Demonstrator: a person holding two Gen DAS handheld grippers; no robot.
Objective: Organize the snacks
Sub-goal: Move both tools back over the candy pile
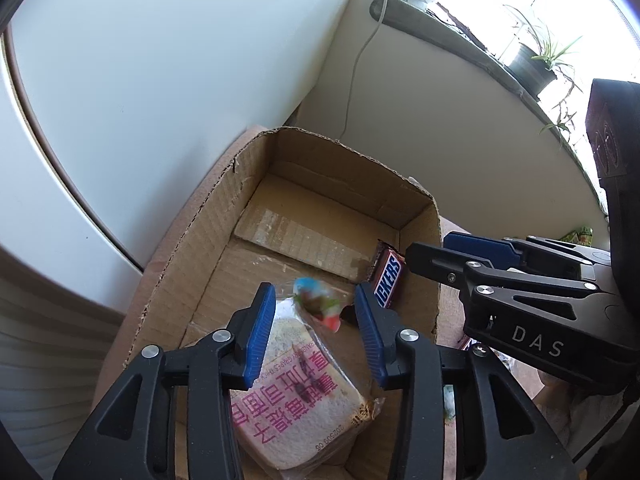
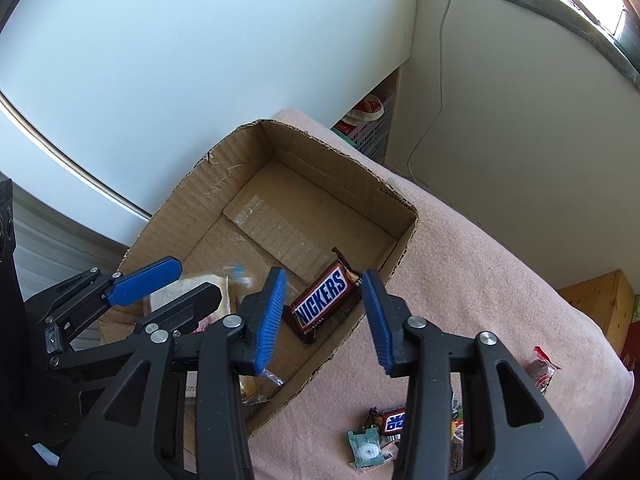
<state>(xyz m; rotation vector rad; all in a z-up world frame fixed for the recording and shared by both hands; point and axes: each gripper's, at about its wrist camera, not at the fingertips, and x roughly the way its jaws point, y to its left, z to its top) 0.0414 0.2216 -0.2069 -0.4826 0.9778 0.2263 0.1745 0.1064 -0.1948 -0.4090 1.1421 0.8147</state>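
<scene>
An open cardboard box (image 1: 224,216) (image 2: 192,200) sits on a pink cloth. A bagged slice of bread with pink print (image 1: 308,396) lies in its near left part, and a Snickers bar (image 1: 387,278) (image 2: 324,298) lies against its right wall. A small colourful candy (image 1: 318,306) shows blurred in mid-air above the bread, between my left fingers. My left gripper (image 1: 316,328) is open over the bread. My right gripper (image 2: 324,316) is open over the Snickers bar and empty.
Loose snacks lie on the pink cloth (image 2: 500,280) right of the box: a second Snickers (image 2: 390,420), a green packet (image 2: 366,450), a red-tipped packet (image 2: 540,368). A white panel stands behind the box. A window sill with plants (image 1: 536,64) is at the far right.
</scene>
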